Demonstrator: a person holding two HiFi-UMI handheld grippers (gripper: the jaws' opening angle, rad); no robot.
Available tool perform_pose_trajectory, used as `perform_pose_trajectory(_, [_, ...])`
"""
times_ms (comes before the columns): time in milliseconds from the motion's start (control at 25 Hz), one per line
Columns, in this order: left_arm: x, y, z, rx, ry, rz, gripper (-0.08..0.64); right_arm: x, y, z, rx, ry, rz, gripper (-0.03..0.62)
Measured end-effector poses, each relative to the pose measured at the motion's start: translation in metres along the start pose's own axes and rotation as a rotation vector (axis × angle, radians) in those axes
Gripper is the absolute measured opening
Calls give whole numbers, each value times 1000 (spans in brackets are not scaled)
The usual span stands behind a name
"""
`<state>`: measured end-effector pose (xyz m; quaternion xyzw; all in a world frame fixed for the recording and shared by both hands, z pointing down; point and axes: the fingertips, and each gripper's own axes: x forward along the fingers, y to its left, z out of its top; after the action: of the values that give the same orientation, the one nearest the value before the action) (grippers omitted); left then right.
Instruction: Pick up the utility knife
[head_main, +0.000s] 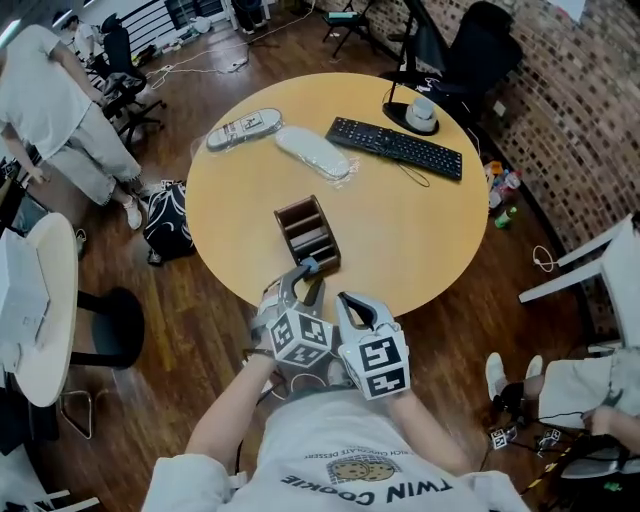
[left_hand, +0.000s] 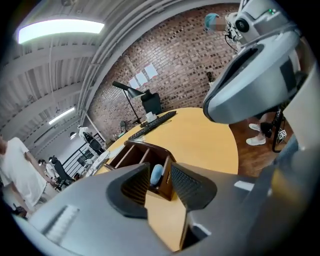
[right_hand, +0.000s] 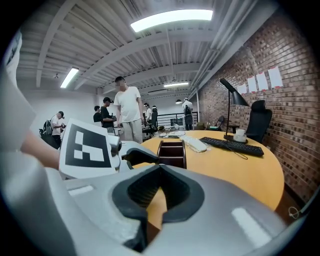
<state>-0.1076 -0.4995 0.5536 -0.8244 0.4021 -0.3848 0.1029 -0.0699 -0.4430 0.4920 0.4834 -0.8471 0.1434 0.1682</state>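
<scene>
The utility knife (left_hand: 156, 173) stands on end in the nearest slot of the wooden box (head_main: 282, 218), close to the near edge of the round table (head_main: 410, 230). Only its pale blue upper end shows above the slot wall. It is likely a light, stiff tool with a smooth plastic body that could slip, and its blade end is presumably down in the slot. The safest hold is across the flat sides of the exposed handle, followed by a straight lift so it does not snag on the divider.

The left gripper (head_main: 306, 282) has its fingers spread. From its own camera the knife sits right in the gap between them, just beyond the tips, though I cannot tell whether either pad touches it yet. The right gripper (right_hand: 161, 169) is just beside the left one, its tips pressed together on nothing
</scene>
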Motion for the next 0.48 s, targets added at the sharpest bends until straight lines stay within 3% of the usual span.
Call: perform_pose_trajectory(480, [33,-5,-9,229,70,-4,127,2,-16,-2,31,-9,-25,0])
